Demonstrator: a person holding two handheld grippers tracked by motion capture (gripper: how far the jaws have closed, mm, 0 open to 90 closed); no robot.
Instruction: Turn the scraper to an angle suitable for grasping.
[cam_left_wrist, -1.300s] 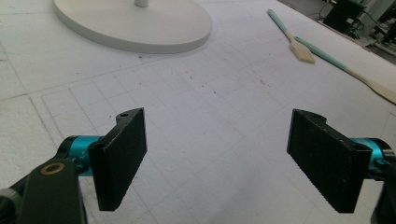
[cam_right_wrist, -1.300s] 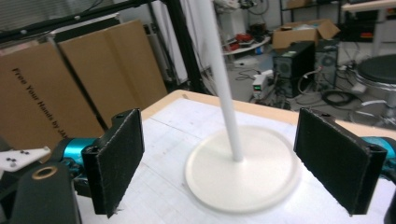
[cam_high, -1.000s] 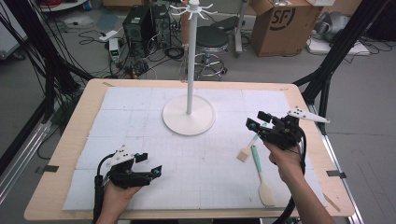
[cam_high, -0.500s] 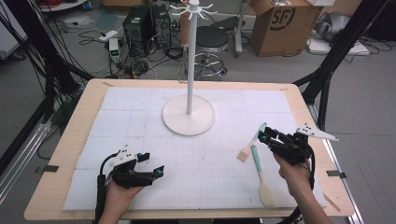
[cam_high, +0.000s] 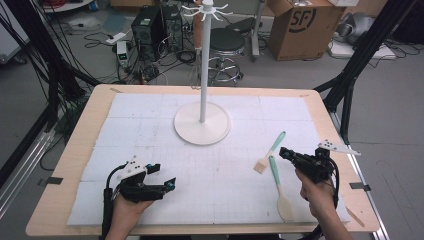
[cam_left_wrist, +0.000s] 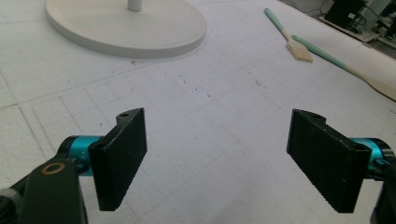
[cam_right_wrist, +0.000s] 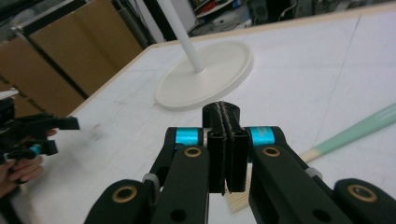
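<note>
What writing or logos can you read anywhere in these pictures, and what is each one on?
"SF": dark round logo on the side of the cardboard box on the floor beyond the table.
Small lit display on the white device on the floor: too small to read.
Nothing readable on the white stand, the brush, the spatula, the left gripper or the right gripper.

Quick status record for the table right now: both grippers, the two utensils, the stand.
left gripper: open, empty, low over the mat
right gripper: jaws just closed, nothing between them, beside the utensils
brush: flat on the mat, teal handle
spatula: flat on the mat, next to the brush
stand: upright, hooks bare
</note>
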